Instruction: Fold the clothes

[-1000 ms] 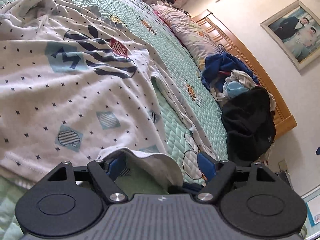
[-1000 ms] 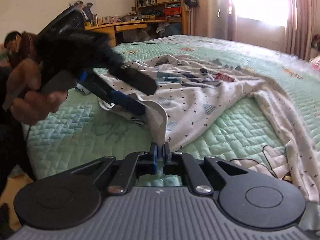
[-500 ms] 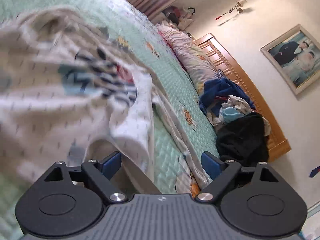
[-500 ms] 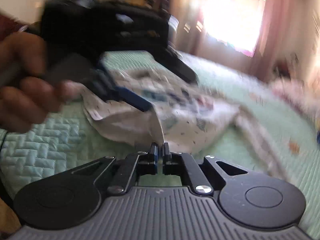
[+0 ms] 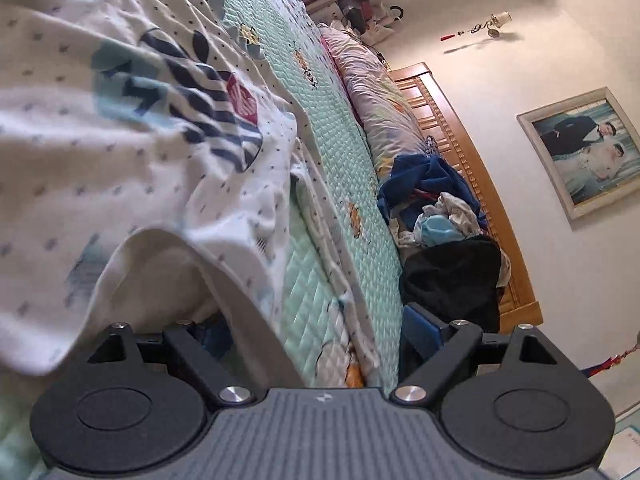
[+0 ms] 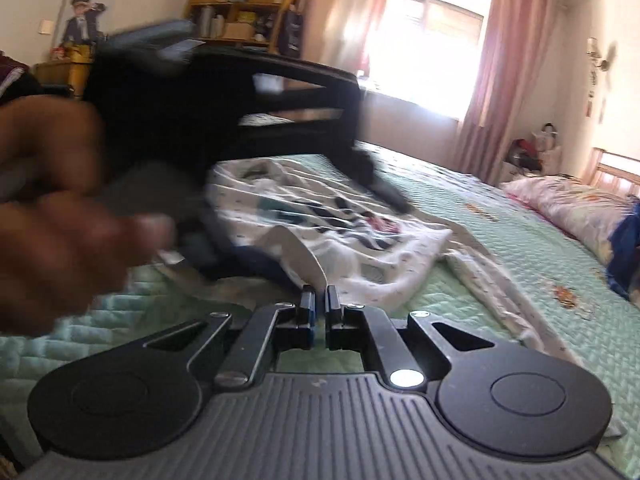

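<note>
A white patterned garment (image 5: 132,152), dotted with small dark marks and printed with navy stripes and pale blue shapes, is lying spread and rumpled across the mint-green quilted bedspread (image 5: 340,152), filling the near left of the left wrist view. The left gripper (image 5: 316,332) is hovering low over its near edge with the jaws standing wide apart; a raised fold of the white cloth is passing between them without either blue pad pressing on it. In the right wrist view the right gripper (image 6: 319,300) is pinching a thin ridge of the same garment (image 6: 360,240), jaws nearly touching with the hem drawn up taut between them. To its left a blurred hand (image 6: 60,216) is holding the other gripper's black body over the cloth. On the far right of the bed, against the wooden headboard (image 5: 472,168), a pile of clothes (image 5: 444,232) in blue, white and black is lying beside a floral pillow (image 5: 376,96). A framed photograph (image 5: 588,152) is hanging on the wall.
</note>
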### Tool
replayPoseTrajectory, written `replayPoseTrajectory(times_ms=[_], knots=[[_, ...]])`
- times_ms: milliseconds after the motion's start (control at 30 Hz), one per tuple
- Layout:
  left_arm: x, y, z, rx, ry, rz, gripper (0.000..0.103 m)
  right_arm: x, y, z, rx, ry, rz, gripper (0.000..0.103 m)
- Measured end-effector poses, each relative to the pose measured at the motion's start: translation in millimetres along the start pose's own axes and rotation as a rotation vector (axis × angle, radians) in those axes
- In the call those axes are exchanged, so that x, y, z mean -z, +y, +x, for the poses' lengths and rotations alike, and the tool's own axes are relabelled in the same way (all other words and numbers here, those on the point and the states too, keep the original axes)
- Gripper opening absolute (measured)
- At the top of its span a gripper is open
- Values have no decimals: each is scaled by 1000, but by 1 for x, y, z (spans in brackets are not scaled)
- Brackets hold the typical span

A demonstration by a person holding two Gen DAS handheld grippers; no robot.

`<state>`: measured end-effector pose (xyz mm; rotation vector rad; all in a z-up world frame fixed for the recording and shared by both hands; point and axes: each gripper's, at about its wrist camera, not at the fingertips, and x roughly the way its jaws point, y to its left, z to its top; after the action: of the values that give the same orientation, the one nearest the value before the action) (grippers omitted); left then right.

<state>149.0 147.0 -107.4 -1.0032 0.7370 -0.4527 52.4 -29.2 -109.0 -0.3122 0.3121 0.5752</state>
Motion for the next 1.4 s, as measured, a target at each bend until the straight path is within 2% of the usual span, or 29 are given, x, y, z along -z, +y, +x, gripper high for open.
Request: replayPoseTrajectory(times_ms=[67,100,133,333,533,633,667,700,800,867,967,1100,1167,1267,1333,1400], knots=[[-6,-1,4,7,-6,4,88,-2,-10,-4,-11,-16,37,13],[-9,-1,4,8,-11,6,88,-2,-16,-7,-13,-26,59,22],[-12,-1,5,8,-16,8,88,-2,-23,-9,-17,-33,76,24],[-30,20,0,18,-69,-74,88,-1,-47,1,-126,-7,86,25],[-45,12,6,29,-70,-54,88,-5,-18,15,-233,5,51,26],[-54,3,7,48,-76,-32,88,-7,10,13,-418,47,-42,24],[-56,0,5,54,-78,-24,88,-6,16,10,-421,41,-67,24],[-58,-2,4,60,-78,-19,88,-5,18,6,-381,20,-68,24],[-61,-8,2,77,-78,-12,89,-6,0,-1,-241,-43,38,26],[-62,-10,1,91,-79,-17,89,-7,-11,3,-180,-44,56,28],[-62,-19,3,101,-82,1,89,-7,-11,25,-215,29,20,32],[-60,-28,-1,100,-79,25,90,-8,10,22,-316,59,-32,27],[-57,-28,-4,95,-72,26,90,-7,19,5,-306,20,-71,26],[-52,-27,-4,96,-70,15,90,-5,12,-6,-172,-8,-9,30],[-50,-28,-4,97,-72,11,90,-6,7,-2,-111,4,27,37],[-48,-31,-4,99,-75,14,90,-7,9,3,-97,17,18,37]])
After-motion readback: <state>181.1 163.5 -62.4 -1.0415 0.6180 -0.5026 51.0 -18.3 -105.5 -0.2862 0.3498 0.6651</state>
